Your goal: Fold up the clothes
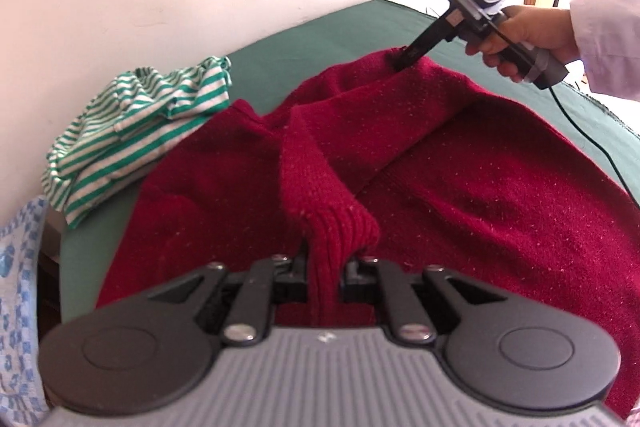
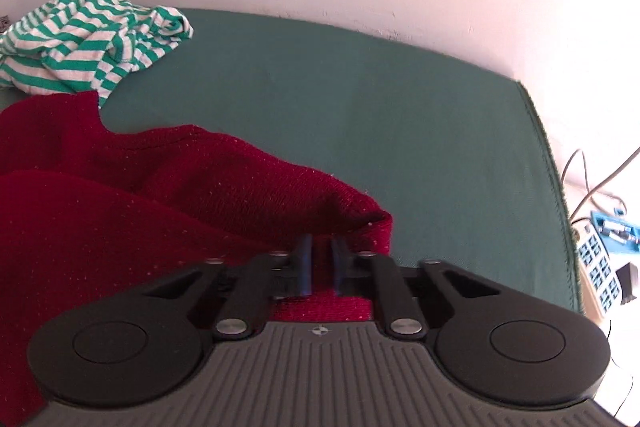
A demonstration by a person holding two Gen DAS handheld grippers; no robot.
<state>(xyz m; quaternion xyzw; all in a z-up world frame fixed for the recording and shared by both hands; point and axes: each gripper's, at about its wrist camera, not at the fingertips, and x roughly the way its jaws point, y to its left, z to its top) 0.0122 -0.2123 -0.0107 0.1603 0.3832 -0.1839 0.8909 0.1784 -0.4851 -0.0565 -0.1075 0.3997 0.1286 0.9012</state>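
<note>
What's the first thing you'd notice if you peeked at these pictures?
The big red sweater spread over the green table grabs the eye first. The left tongs pinch its ribbed cuff up close, while the right tongs grip its far edge. A crumpled green-and-white striped shirt sits at the table's far left by the wall.
</note>
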